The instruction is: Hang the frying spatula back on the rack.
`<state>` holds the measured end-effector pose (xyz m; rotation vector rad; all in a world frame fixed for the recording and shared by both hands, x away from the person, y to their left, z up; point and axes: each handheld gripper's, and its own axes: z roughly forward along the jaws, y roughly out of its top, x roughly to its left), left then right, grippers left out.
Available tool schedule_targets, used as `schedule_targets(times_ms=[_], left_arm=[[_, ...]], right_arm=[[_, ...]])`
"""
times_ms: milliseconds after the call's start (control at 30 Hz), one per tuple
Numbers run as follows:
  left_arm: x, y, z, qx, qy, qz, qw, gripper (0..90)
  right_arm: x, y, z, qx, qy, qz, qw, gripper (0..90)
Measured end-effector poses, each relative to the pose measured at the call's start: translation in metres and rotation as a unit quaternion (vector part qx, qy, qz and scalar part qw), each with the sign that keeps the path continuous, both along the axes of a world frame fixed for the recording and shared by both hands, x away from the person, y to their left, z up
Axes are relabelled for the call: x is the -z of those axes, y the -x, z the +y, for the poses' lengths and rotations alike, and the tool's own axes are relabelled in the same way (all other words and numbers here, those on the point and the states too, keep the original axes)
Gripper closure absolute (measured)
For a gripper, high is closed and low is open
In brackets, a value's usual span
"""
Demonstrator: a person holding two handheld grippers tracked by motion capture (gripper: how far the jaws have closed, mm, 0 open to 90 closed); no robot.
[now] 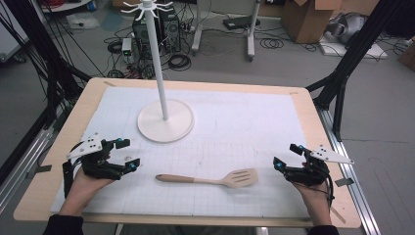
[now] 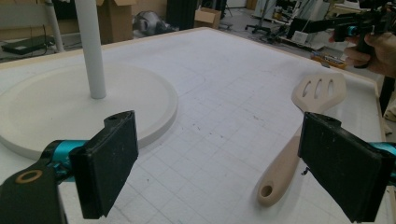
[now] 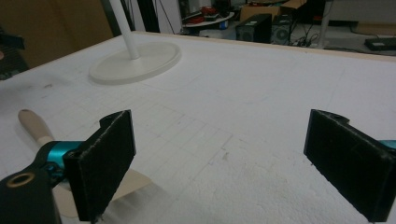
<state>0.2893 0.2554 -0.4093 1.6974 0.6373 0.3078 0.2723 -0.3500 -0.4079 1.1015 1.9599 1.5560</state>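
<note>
Basically, table was wide, white mat over it, with the stand far-left of centre. Spatula lay flat on the near mat between my two grippers, long axis running left-right: handle end toward my left gripper, slotted blade toward my right gripper. Both were released, jaws spread wide, nothing held. Blade sat just beside the right one, nearer than the handle was to the left. I judged right should take it.
</note>
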Motion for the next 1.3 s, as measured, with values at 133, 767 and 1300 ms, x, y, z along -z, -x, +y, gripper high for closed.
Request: schedule_targets(times_ms=[133,767,1300], left_arm=[[-0.002,0.002,0.002,0.000,0.003,-0.004,1.0000,12.6],[-0.009,0.014,0.007,0.013,0.007,-0.017,0.9997,12.4],[-0.009,0.014,0.007,0.013,0.010,-0.014,0.9998,12.6]], right_arm=[[-0.002,-0.001,0.002,-0.004,-0.003,-0.002,1.0000,8.0],[-0.026,-0.022,0.043,-0.108,0.007,-0.031,0.9936,8.0],[-0.034,-0.036,0.089,-0.188,0.040,-0.023,0.9811,8.0]])
